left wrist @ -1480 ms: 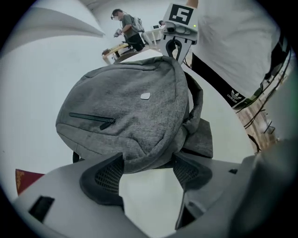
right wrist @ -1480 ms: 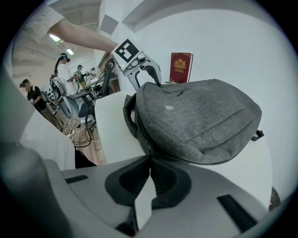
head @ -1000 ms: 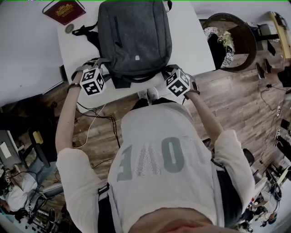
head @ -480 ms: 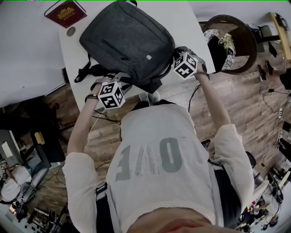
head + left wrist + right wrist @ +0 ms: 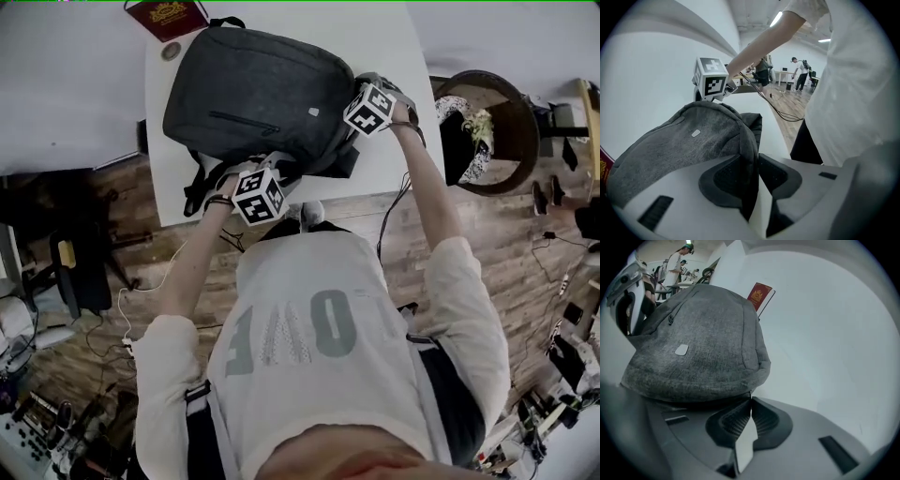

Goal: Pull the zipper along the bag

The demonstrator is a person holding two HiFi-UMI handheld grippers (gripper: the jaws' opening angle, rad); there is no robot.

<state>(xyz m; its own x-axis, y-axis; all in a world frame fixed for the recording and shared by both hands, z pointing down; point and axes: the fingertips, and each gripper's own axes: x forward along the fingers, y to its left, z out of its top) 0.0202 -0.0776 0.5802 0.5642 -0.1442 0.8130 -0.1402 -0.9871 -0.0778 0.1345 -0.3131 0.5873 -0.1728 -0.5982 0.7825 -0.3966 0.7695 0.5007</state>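
Note:
A dark grey backpack [image 5: 253, 98] lies slantwise on the white table [image 5: 398, 56]. My left gripper [image 5: 270, 169] is at the bag's near edge. In the left gripper view its pads [image 5: 726, 176] press on a fold of the grey bag fabric [image 5: 684, 145] at the rim. My right gripper [image 5: 352, 122] is at the bag's right corner. In the right gripper view its jaws [image 5: 750, 404] are shut just under the bag [image 5: 693, 348], with a thin dark tab from the rim, apparently the zipper pull, pinched between them.
A red booklet [image 5: 169, 14] and a small round disc [image 5: 170, 52] lie at the table's far edge behind the bag. A dark round chair [image 5: 487, 122] stands to the right on the wood floor. Cables trail under the table [image 5: 394, 202]. People stand far off in the room.
The bag has swung round from upright to slantwise. My left gripper moved right and closed on its rim. My right gripper moved away from me, staying shut at the bag's corner.

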